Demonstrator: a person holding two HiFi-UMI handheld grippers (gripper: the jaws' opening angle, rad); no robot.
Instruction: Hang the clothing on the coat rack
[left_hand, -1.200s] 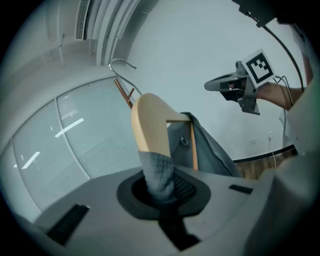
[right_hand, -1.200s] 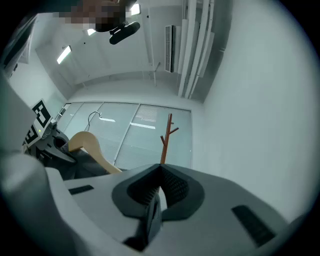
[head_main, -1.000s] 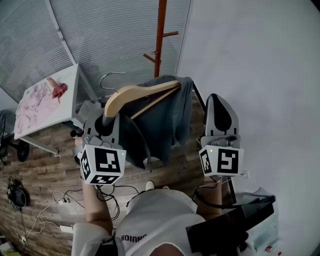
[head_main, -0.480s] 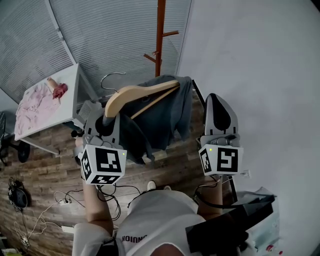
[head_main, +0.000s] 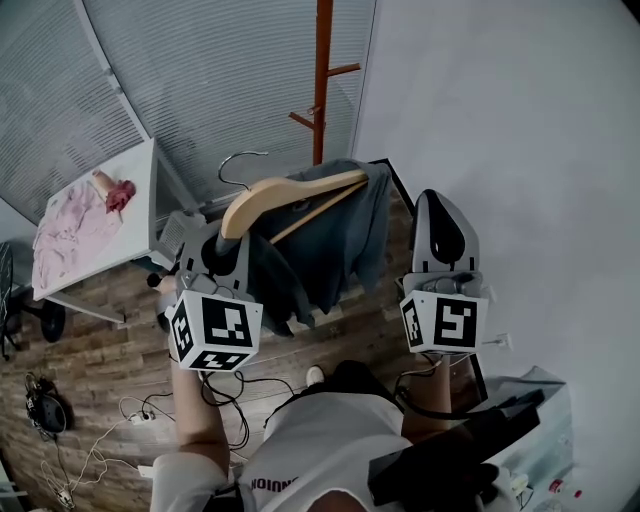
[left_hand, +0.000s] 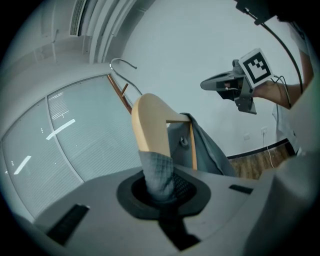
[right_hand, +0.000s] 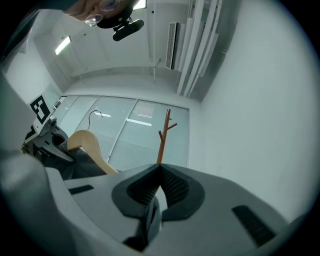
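Observation:
A pale wooden hanger (head_main: 290, 190) with a metal hook (head_main: 240, 160) carries a grey garment (head_main: 335, 235) draped over it. My left gripper (head_main: 228, 252) is shut on the hanger's left end where grey cloth covers it; in the left gripper view the cloth (left_hand: 156, 172) sits pinched between the jaws (left_hand: 160, 185). My right gripper (head_main: 438, 205) hangs to the right of the garment, apart from it, shut with nothing in it (right_hand: 159, 186). The orange-brown coat rack (head_main: 322, 70) stands ahead by the blinds, beyond the hanger, and shows in the right gripper view (right_hand: 163, 137).
A white table (head_main: 140, 200) with pink cloth (head_main: 75, 220) stands at the left. Cables (head_main: 70, 455) lie on the wooden floor (head_main: 110, 340). A white wall (head_main: 520, 150) rises at the right, window blinds (head_main: 200, 80) behind the rack.
The hanger and garment have shifted up and right, closer to the rack. The garment's hem has swung. Both grippers keep their state.

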